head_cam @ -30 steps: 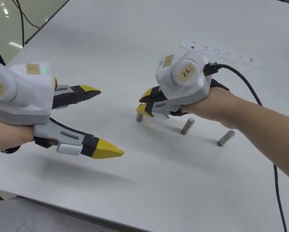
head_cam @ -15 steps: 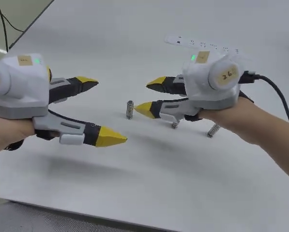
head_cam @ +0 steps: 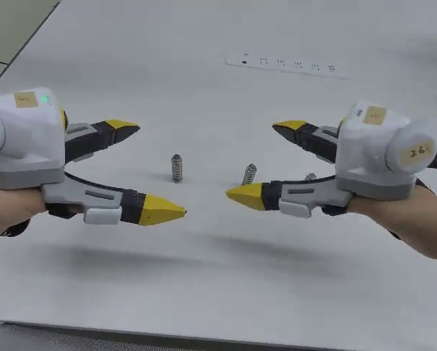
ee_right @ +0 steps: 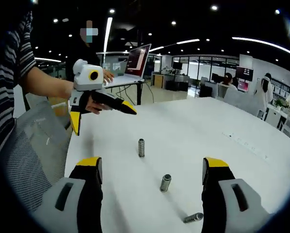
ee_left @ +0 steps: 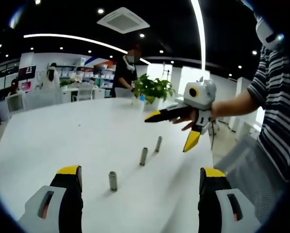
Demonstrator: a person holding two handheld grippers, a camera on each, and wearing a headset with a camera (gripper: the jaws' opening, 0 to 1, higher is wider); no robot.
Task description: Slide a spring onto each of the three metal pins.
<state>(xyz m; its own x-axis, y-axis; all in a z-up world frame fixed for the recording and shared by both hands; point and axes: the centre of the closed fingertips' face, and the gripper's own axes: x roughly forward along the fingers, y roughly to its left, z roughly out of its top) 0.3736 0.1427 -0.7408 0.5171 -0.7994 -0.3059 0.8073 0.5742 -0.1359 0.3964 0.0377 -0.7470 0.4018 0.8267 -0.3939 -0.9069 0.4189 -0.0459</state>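
Grey metal coils form a short row on the white table [head_cam: 203,292]. The upright spring [head_cam: 177,168] stands nearest the left gripper [head_cam: 156,170], and the middle spring [head_cam: 249,174] leans slightly beside it. The third spring [head_cam: 310,177] just peeks over the lower jaw of the right gripper [head_cam: 254,160]. Whether pins run through them cannot be made out.

A second ago the right gripper was down at the upright spring with its jaws nearly together. It has since drawn back to the person's right and lifted clear of the row, with its jaws spread wide and holding nothing. The left gripper has stayed released and empty, hovering above the table at the row's left end.

The two grippers face each other across the springs, yellow tips pointing inward, each with one jaw above the other. The left hand [head_cam: 13,208] and the right hand [head_cam: 405,219] hold them from behind. In the right gripper view the third spring tips far over toward the table, close to that gripper's jaws. A white power strip [head_cam: 288,64] lies well behind the row, at the table's far side.
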